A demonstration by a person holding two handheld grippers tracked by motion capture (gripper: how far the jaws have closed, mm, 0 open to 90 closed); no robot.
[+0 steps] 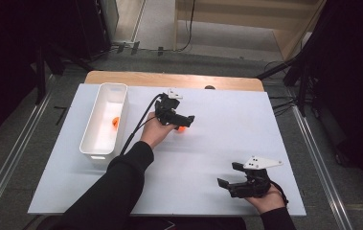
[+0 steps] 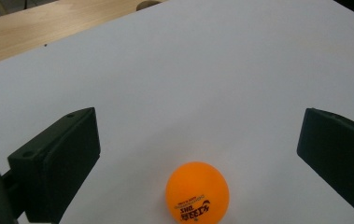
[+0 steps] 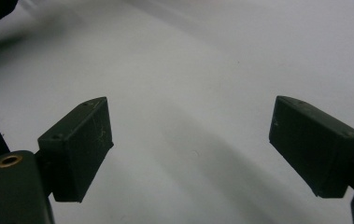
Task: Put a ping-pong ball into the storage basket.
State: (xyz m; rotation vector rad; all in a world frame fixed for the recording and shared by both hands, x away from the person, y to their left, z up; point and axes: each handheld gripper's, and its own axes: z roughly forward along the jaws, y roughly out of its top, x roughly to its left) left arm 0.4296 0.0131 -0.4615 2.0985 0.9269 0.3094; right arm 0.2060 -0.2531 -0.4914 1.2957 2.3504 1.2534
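Observation:
An orange ping-pong ball [image 2: 197, 192] with black print rests on the white table sheet [image 1: 217, 129], between the wide-apart jaws of my left gripper [image 2: 198, 144]. From above, that ball [image 1: 181, 128] peeks out under the left gripper [image 1: 185, 122] near the table's middle. The jaws do not touch it. A second orange ball [image 1: 115, 122] lies inside the white bin [image 1: 103, 143] at the left. My right gripper [image 1: 228, 176] rests low at the front right, open, with bare sheet between its jaws [image 3: 191, 154].
A wooden table edge [image 1: 169, 79] runs along the back of the sheet. A black cable [image 1: 138, 125] trails from the left gripper over the person's sleeve. Dark stands and floor rails surround the table.

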